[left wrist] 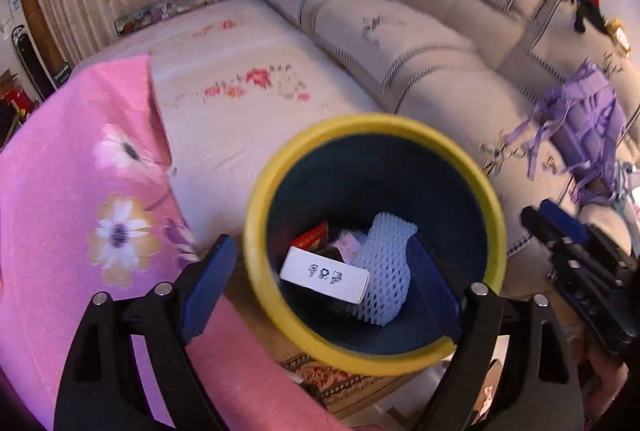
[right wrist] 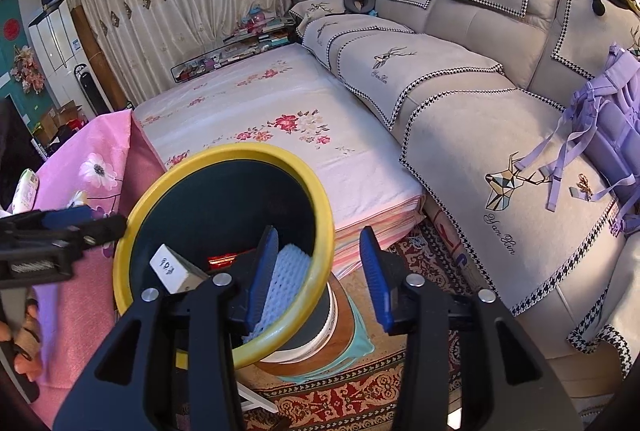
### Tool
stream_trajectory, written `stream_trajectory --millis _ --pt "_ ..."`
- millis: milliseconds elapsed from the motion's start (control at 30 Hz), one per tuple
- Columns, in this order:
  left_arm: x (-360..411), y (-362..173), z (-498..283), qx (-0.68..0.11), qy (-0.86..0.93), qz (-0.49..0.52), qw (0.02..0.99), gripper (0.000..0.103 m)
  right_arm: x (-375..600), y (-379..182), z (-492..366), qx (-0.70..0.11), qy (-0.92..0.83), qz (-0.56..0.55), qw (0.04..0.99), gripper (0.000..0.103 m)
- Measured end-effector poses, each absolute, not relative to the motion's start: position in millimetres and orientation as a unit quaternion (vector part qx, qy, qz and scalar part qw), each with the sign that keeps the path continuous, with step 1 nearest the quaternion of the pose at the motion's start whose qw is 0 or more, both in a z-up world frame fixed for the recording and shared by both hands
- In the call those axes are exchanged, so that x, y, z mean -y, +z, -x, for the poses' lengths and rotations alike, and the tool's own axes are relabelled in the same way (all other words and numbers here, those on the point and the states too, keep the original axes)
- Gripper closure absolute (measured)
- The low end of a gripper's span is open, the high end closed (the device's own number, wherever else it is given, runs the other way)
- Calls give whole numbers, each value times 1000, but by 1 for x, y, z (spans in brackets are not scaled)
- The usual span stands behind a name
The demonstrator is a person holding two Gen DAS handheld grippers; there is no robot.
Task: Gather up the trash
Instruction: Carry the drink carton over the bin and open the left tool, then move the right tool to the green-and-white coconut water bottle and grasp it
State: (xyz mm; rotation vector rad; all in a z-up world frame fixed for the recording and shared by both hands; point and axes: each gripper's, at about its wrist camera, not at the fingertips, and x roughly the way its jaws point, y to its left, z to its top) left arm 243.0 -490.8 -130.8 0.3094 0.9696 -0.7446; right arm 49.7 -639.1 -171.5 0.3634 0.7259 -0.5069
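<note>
Blue-padded fingers of the left gripper stand spread very wide and grip nothing: one pad sits outside the bin's near-left rim, the other reaches inside past the near-right rim. Straight ahead and below those jaws lies the yellow-rimmed bin, its mouth tipped toward the camera. Inside it rest a white box with its long axis running across from left to right, a white foam net sleeve leaning at its right, and a red wrapper behind them.

From the other side, the right gripper has its jaws about half open, straddling the bin's rim: the left pad is inside beside the foam sleeve, the right pad outside, and whether either presses the rim I cannot tell. Probably this hand steadies the bin.

With trash already dropped in, the left hand looks freer to fetch more. Left of the bin hangs a pink flowered cloth; beyond it spreads a floral sheet. Farther off to the right, a beige sofa carries a purple backpack. No loose trash is visible on these surfaces.
</note>
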Motion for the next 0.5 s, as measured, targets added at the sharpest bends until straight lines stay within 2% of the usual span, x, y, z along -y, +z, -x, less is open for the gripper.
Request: stream_trajectory --millis 200,500 --pt "405 -76 -223 -363 -337 -104 863 5 621 -162 -52 -346 -231 -164 894 62" --pt "227 -44 -223 -305 -210 -58 927 5 585 -147 -67 -349 -213 -137 902 61"
